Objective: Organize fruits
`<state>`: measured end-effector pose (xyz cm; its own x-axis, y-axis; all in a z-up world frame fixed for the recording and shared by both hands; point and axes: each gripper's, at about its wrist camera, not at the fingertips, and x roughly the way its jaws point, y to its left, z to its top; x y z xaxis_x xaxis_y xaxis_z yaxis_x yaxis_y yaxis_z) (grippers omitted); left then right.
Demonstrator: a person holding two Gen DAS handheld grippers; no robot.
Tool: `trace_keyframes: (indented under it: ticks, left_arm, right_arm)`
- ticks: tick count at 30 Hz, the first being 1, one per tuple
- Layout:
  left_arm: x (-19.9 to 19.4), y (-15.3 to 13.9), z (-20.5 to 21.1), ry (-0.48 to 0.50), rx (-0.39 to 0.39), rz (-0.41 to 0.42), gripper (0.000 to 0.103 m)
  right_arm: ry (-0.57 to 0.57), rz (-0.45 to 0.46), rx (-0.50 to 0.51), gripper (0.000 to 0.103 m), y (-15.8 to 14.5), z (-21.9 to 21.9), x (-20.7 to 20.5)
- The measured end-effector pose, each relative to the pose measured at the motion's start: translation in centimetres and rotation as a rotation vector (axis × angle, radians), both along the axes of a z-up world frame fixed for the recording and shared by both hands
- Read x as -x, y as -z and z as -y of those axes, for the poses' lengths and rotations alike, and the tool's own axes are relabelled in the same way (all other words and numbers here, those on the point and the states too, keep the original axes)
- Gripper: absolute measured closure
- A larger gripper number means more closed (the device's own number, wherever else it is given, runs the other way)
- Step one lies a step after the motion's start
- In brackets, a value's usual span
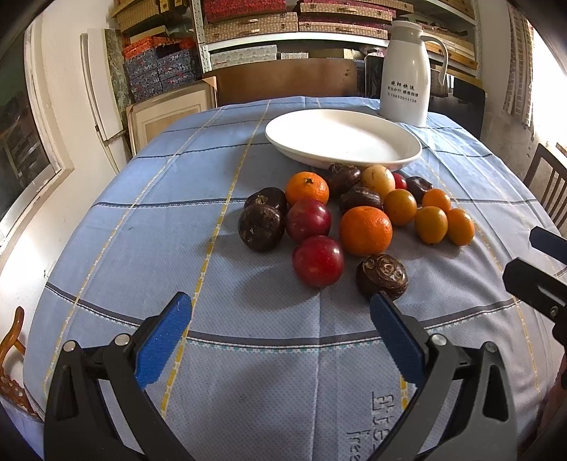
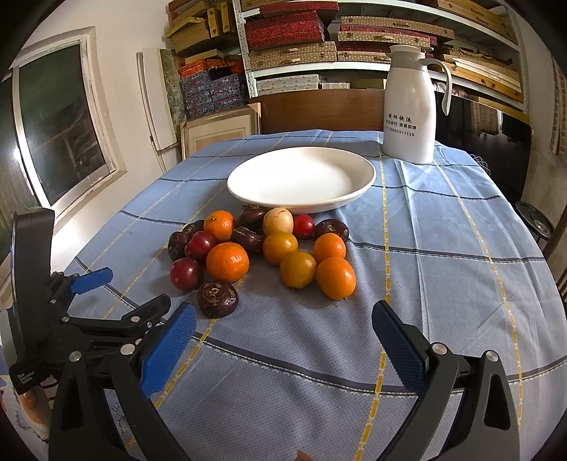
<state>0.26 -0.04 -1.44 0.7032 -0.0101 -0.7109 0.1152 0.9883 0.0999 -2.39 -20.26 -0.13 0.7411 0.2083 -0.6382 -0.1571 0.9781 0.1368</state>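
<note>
A heap of fruits point(image 1: 354, 212) is gathered on the blue checked tablecloth point(image 1: 177, 212), just in front of the white plate point(image 1: 340, 140), which holds nothing. The heap is made up of two large oranges point(image 1: 365, 230), several smaller orange-yellow fruits point(image 1: 430, 224), red plums point(image 1: 318, 260), one pale yellow fruit point(image 1: 377, 178) and a number of dark brown ridged fruits point(image 1: 261, 227). The farthest fruits are seen touching or nearly touching the plate's near rim.

One dark brown fruit point(image 1: 381, 276) is set apart at the near edge of the heap. In the left wrist view it lies just beyond the tip of the right-hand finger of the left gripper point(image 1: 280, 308), outside the gap between the fingers. The left gripper's jaws are spread wide and nothing is held between them; only bare cloth is seen in the gap. A red plum lies just beyond that gap, slightly to its right.

In the right wrist view the same dark fruit point(image 2: 217, 298) is found just past the left-hand finger of the right gripper point(image 2: 283, 319), whose jaws are likewise spread wide with nothing between them. The nearest small orange fruit point(image 2: 335, 277) lies a little beyond the gap. The left gripper is seen at the left edge of that view.

A white thermos jug point(image 1: 407, 71) is stood behind the plate, to its right, and shelves of stacked boxes point(image 1: 255, 21) are seen beyond the table.
</note>
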Motion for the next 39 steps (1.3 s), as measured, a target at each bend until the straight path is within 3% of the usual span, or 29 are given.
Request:
trace_keyframes:
  ticks: [39]
  left_arm:
    - [-0.21,0.35,0.63,0.009,0.003,-0.029,0.004]
  right_arm:
    - [-0.008,0.002,-0.006,0.003,-0.31,-0.17,0.27]
